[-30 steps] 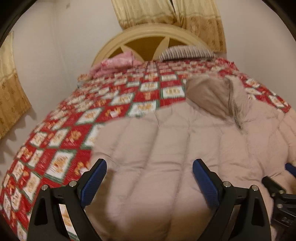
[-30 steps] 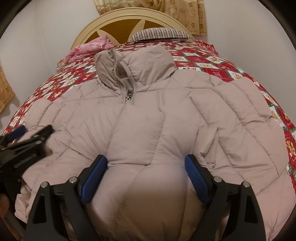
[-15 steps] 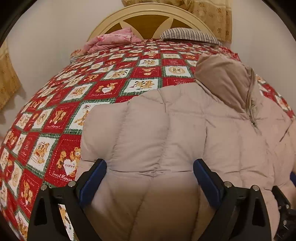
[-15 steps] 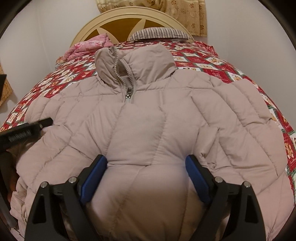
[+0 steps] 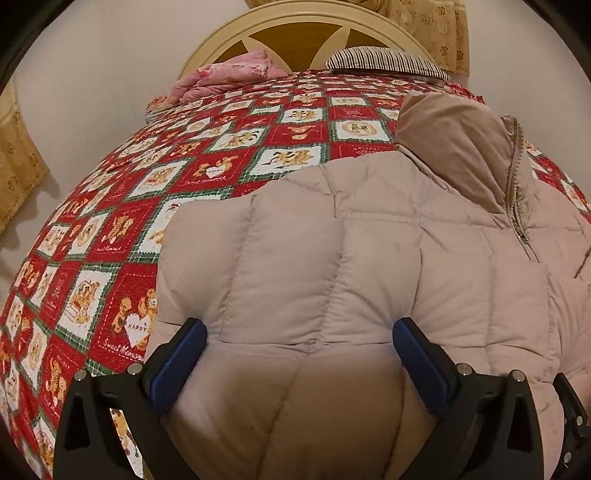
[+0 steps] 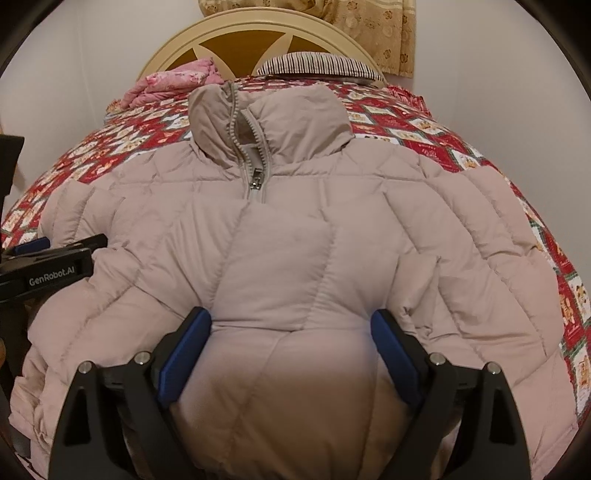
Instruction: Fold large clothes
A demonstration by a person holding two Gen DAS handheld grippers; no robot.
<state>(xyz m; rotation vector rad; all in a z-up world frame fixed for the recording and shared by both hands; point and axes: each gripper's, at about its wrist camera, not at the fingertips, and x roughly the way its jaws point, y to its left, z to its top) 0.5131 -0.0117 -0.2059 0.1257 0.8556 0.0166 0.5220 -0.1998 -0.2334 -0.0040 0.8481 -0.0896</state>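
Observation:
A beige quilted puffer jacket (image 6: pixel 288 251) lies front up on the bed, zipped, its collar (image 6: pixel 266 122) toward the headboard. In the left wrist view the jacket (image 5: pixel 369 266) fills the lower right, its left sleeve side facing me. My left gripper (image 5: pixel 299 343) is open, its blue pads wide apart over the jacket's left part. My right gripper (image 6: pixel 290 332) is open over the jacket's lower middle. The left gripper's side also shows in the right wrist view (image 6: pixel 55 258) at the jacket's left edge. Neither gripper holds fabric.
The bed has a red patchwork quilt (image 5: pixel 155 206) with bear prints. A pink folded blanket (image 5: pixel 229 74) and a striped pillow (image 5: pixel 384 62) lie by the round cream headboard (image 5: pixel 303 22). Walls stand close on both sides, with curtains (image 5: pixel 18 166).
My left gripper has swung right and down, closer over the jacket's left side. My right gripper has stayed nearly still over the lower middle.

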